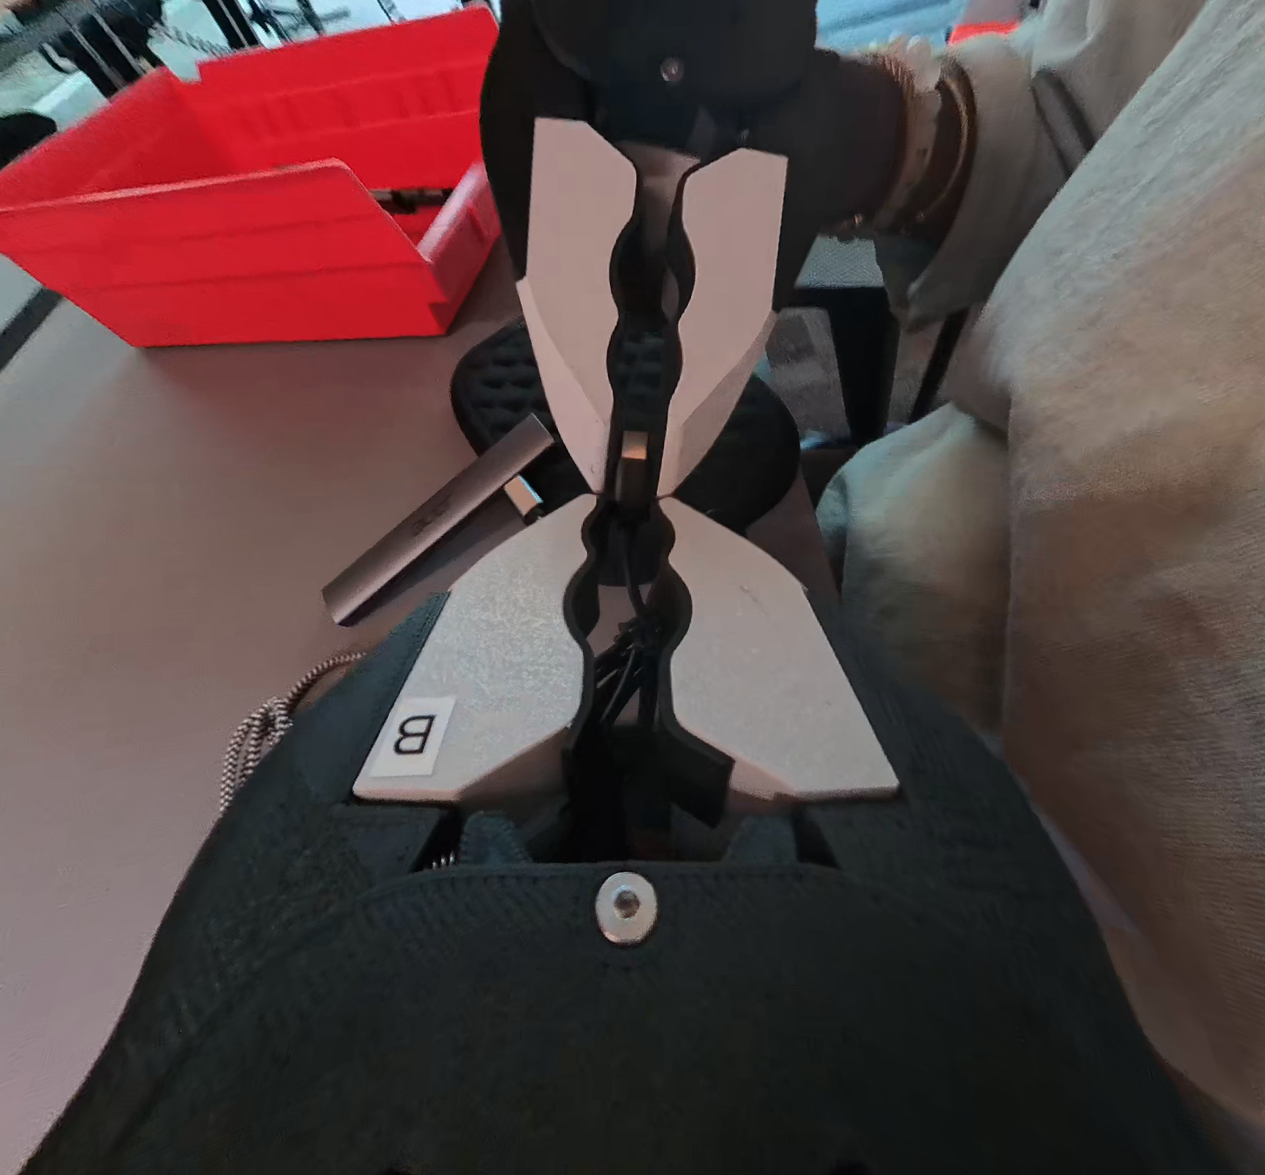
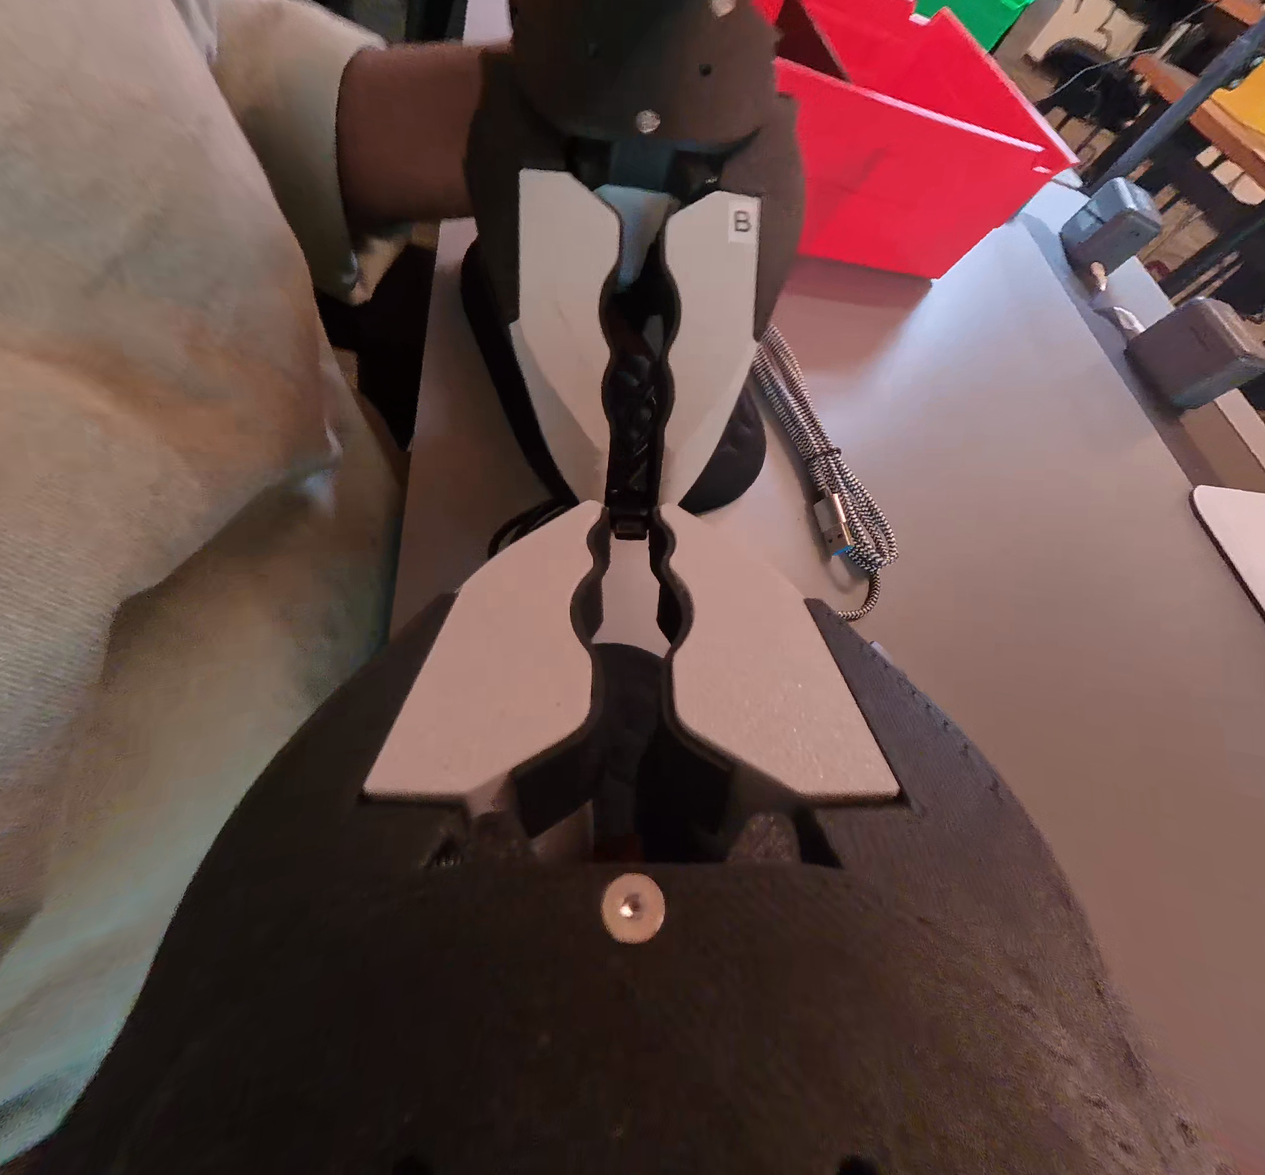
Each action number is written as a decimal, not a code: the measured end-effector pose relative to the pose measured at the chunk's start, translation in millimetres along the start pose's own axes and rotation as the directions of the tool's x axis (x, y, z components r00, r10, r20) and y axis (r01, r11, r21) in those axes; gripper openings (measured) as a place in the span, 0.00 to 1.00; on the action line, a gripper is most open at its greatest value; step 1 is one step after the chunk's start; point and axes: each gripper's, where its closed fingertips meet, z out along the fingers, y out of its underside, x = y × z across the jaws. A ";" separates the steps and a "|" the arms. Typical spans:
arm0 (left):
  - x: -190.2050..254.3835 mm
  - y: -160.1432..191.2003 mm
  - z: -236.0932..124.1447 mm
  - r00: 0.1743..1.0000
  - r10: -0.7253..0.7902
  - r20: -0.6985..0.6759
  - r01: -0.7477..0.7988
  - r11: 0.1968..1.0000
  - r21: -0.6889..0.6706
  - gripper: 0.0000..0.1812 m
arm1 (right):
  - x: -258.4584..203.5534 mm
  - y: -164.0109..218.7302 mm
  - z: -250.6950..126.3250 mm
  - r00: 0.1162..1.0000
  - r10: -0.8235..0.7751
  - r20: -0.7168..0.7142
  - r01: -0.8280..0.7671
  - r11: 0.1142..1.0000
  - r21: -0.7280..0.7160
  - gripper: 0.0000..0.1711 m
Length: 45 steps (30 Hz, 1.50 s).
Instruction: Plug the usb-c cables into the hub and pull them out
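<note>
Left wrist view: left gripper (image 1: 626,502) narrow, pinched on a black cable (image 1: 633,636) that runs back between its fingers. Right gripper (image 1: 633,482) tip to tip with it from 12 o'clock, also narrow, seemingly nipping the cable's plug (image 1: 634,454). Grey hub (image 1: 438,526) flat on the table (image 1: 171,492) at 10 o'clock from the tips, just beside them, long axis from 7 to 1 o'clock; left gripper nearer. Likely next: swinging the plug toward 10 o'clock, square to the hub's side.

Right wrist view: right gripper (image 2: 630,516) narrow, plug (image 2: 630,530) between its tips; left gripper (image 2: 630,495) opposite at 12 o'clock, closed along the black cable (image 2: 633,403). Hub not visible here. Braided cable (image 2: 814,430) loose at 2 o'clock.
</note>
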 end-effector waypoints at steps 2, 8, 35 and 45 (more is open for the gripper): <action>-0.3 -5.0 -2.9 0.999 0.018 0.030 -0.019 0.999 0.044 0.09 | 2.5 -5.1 -4.2 0.999 0.038 -0.006 -0.038 0.997 0.064 0.06; 0.0 -11.9 -4.2 0.994 0.057 0.093 -0.064 0.995 0.077 0.08 | 1.9 -10.0 -5.4 0.995 0.099 0.014 -0.100 0.982 0.160 0.06; -58.6 34.6 -16.9 0.946 -0.057 0.319 0.161 0.937 -0.310 0.06 | 42.3 83.0 -30.8 0.872 0.380 -0.308 -0.468 0.833 -0.297 0.28; -66.6 47.4 0.9 0.907 -0.276 0.318 0.369 0.886 -0.281 0.06 | 51.8 91.0 -19.5 0.787 0.360 -0.502 -0.518 0.826 -0.220 0.14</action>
